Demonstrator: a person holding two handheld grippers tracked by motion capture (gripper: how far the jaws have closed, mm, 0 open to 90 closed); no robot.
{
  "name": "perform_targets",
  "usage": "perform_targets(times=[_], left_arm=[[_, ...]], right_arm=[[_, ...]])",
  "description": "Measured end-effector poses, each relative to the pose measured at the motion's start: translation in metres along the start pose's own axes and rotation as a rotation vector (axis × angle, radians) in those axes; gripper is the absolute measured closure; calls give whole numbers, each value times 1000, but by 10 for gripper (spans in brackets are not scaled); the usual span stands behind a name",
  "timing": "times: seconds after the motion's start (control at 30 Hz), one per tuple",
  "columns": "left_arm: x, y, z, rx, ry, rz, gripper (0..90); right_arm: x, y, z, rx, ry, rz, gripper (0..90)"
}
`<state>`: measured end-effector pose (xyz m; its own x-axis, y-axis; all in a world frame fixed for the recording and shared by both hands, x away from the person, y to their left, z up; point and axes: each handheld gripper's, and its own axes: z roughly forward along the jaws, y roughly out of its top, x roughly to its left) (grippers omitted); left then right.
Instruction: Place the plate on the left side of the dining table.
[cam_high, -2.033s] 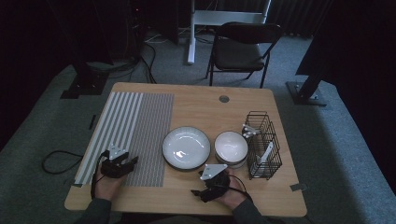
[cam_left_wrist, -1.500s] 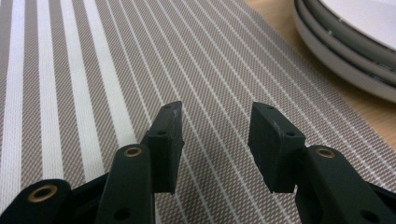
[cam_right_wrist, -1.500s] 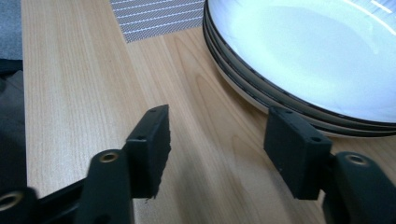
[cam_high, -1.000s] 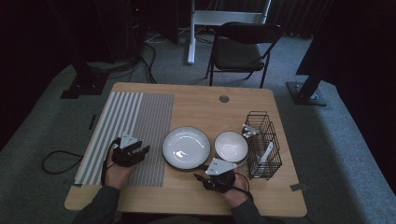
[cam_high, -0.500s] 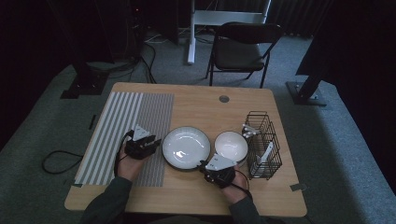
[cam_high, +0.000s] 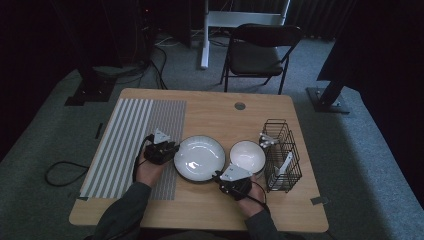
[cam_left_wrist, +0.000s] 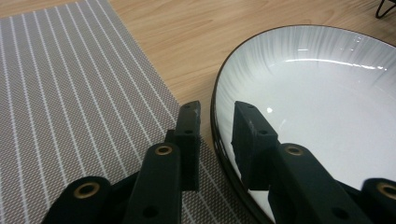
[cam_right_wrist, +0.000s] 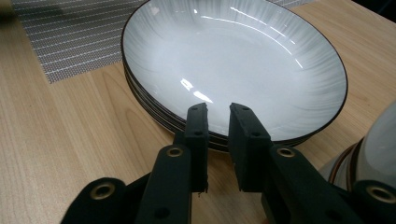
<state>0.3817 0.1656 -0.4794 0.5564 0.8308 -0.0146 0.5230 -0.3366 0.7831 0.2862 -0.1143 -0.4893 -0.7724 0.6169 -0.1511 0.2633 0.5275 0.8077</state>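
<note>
a wire basket (cam_high: 282, 155) beside a bowl (cam_high: 247, 156); striped mat (cam_high: 130, 142), chair (cam_high: 260, 50) behind.

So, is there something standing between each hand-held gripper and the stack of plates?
Nothing visible. The left hand-held gripper already straddles the rim of the plates, open. The right hand-held gripper is open at their near edge.

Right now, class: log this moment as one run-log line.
left gripper: open, jaws straddling rim of white dark-rimmed plate stack | right gripper: open, at stack's near edge | white bowl: untouched
</note>
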Motion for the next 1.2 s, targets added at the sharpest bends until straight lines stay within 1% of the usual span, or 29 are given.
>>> perform_targets(times=[0.1,0.2,0.33,0.57,0.67,0.7,0.73,0.8,0.93,1.0,1.03,1.07,1.1,1.13,1.17,1.2], left_arm=[[-1,2,5,7,-5,-1,751],[0,3,10,13,-10,-13,770],[-1,4,14,18,-6,-17,802],[0,7,14,9,-2,-30,846],[0,8,15,8,-3,-31,850],[0,8,15,7,-6,-40,851],[0,8,15,7,-6,-40,852],[1,8,15,2,-14,-54,855],[2,8,15,1,-17,-58,861],[2,9,14,-7,-13,-58,876],[2,11,10,-25,-6,-56,889],[3,12,8,-37,-33,-62,900],[1,14,7,-36,-30,-50,900],[1,14,7,-36,-30,-50,900],[-3,17,7,-29,-6,-20,900],[-3,17,7,-29,-6,-20,900]], right_arm=[[0,-1,0,-3,-5,7,793],[0,-1,0,-7,-9,14,798],[1,-1,0,-11,-17,21,802],[2,-2,1,-19,-29,20,811],[2,-1,1,-22,-31,22,811],[3,-1,1,-25,-33,24,816],[4,-1,2,-24,-32,24,818],[5,0,2,-23,-38,10,823],[6,0,2,-24,-45,4,826],[7,0,2,-23,-48,1,828],[7,0,2,-22,-51,1,829],[8,0,2,-22,-54,2,830],[9,0,2,-23,-55,2,830],[9,0,2,-23,-55,2,830],[9,0,2,-24,-56,3,830],[10,0,2,-23,-58,0,830]])
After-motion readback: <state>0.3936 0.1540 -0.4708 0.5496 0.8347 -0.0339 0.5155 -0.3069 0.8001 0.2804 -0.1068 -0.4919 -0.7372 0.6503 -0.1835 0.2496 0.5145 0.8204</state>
